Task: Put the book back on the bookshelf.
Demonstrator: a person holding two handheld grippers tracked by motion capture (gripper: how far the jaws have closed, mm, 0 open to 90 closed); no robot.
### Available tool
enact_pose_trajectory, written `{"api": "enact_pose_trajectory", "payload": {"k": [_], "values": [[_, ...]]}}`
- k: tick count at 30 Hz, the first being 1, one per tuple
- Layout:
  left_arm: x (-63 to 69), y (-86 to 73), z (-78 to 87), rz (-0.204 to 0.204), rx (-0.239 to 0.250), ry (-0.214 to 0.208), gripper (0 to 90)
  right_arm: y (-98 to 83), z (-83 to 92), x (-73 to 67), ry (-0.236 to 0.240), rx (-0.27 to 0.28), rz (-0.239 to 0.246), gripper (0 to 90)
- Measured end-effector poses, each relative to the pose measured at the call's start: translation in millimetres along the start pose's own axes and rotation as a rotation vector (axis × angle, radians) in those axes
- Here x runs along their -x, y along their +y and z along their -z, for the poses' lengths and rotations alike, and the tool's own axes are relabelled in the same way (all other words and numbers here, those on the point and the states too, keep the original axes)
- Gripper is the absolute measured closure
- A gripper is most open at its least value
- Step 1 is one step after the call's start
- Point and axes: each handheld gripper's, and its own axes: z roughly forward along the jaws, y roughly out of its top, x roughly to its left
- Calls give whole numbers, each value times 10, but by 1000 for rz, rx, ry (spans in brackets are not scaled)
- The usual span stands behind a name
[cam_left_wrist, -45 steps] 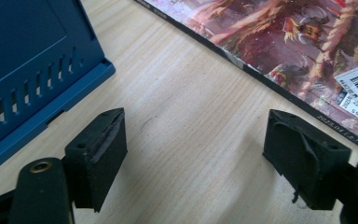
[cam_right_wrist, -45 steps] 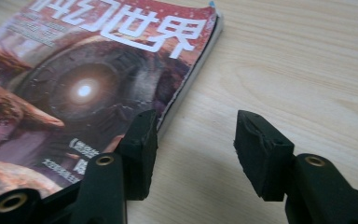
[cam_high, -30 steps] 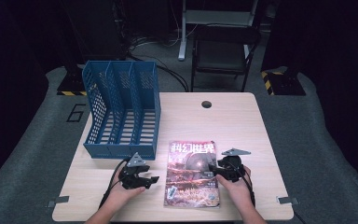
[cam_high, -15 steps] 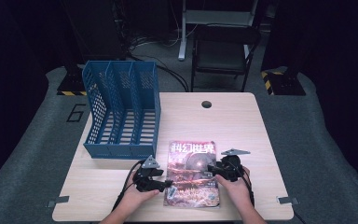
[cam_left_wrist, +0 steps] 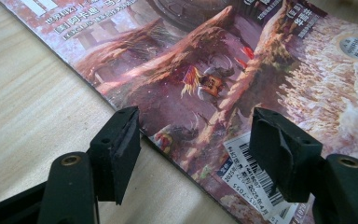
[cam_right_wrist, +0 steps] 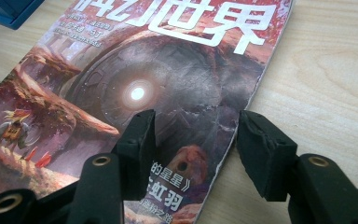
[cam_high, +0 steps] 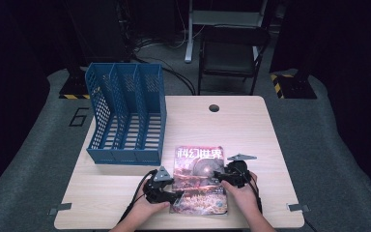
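Magazine [cam_high: 199,180] flat on the wooden table [cam_high: 251,130], cover up, near the front edge, just right of the blue file rack [cam_high: 125,116]. Lying between both hands, likely so each side edge can be reached at once.

Left gripper [cam_high: 170,195] low at the magazine's left edge, near the bottom corner; in the left gripper view the jaws straddle that edge, one pad over bare wood, the other over the barcode label [cam_left_wrist: 256,179]. Jaws apart, closed on nothing. Right gripper [cam_high: 222,176] at the opposite edge, about mid-height; jaws just been opening, one above the cover, one beside it over the table, the edge [cam_right_wrist: 242,121] between them but not pinched. Probably set this way to slide under and lift from both sides.

Rack upright toward the table's left rear, three slots open on top, perforated walls, nothing visible inside any slot. Presumably the destination. Round cable hole [cam_high: 214,108] farther back, well apart.
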Motion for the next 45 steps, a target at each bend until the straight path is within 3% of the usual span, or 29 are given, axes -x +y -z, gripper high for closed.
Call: {"api": "enact_pose_trajectory", "payload": {"k": [2,10,11,17,20,22,27,32,33,35,41,45], "values": [[8,-3,2,7,-2,-8,335,2,-5,12,-2,5,9,462],[58,-18,0,4,2,32,335,-9,-12,17,3,17,13,456],[71,-21,0,9,6,31,334,-12,-3,21,11,14,-13,466],[150,-47,25,11,-7,34,331,-25,17,16,21,5,-27,482],[186,-68,44,-6,-12,41,330,-39,31,14,31,3,-33,494],[198,-73,43,8,-8,26,329,-55,44,-4,33,0,-63,503],[200,-91,43,0,3,32,328,-78,58,-18,18,4,-49,508],[200,-99,45,-3,8,33,327,-80,67,-13,20,-1,-70,531],[199,-98,45,-7,8,37,327,-72,69,-9,27,-3,-95,524],[204,-96,47,4,4,33,328,-67,65,-4,27,5,-87,514],[175,-63,-28,28,42,85,302,-43,25,-58,-32,12,-26,473],[159,-52,-37,32,37,76,283,-49,19,-58,-16,12,-41,467]]}}
